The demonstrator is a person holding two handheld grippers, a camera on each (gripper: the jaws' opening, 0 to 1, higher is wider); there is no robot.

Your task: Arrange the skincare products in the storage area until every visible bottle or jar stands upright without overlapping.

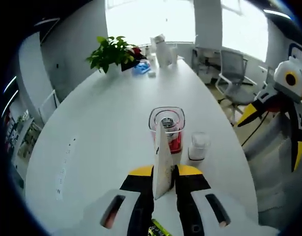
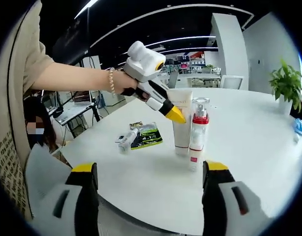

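A: While the left gripper (image 2: 176, 116) is clamped on the white tube (image 1: 162, 162), where does that tube sit?

B: Upright on the white table (image 1: 102, 123), base down. In the right gripper view its foot looks to touch the tabletop, just left of the pump bottle (image 2: 197, 132) with the red collar. The two are side by side, maybe touching; can't tell for sure.

A: Long axis?

B: Vertical. Jaws pinch the upper part from the side, yellow tips on the tube. In the left gripper view the tube rises straight between the jaws, with the bottle right behind it.

A: Right gripper (image 2: 151, 187)?

B: Released, jaws wide apart, nothing between them. It hangs near the table edge, pointing at the pair. Tube and bottle are straight ahead of it, farther in on the table.

A: Anything not upright?

B: A small tube (image 2: 126, 139) lies flat, to the left of the standing pair in the right gripper view, beside a green and black packet (image 2: 147, 135). Its long axis runs along the tabletop. There's also a small white jar (image 1: 197, 146) standing right of the bottle in the left gripper view.

A: Which hand for the flat one?

B: My guess is the right: it's free. The left is busy and would need to let go first. The approach has to come from above or the side, then tip it onto its base, clear of the packet.

A: Risk?

B: If the left gripper lets go off balance, the tall tube could knock the bottle.
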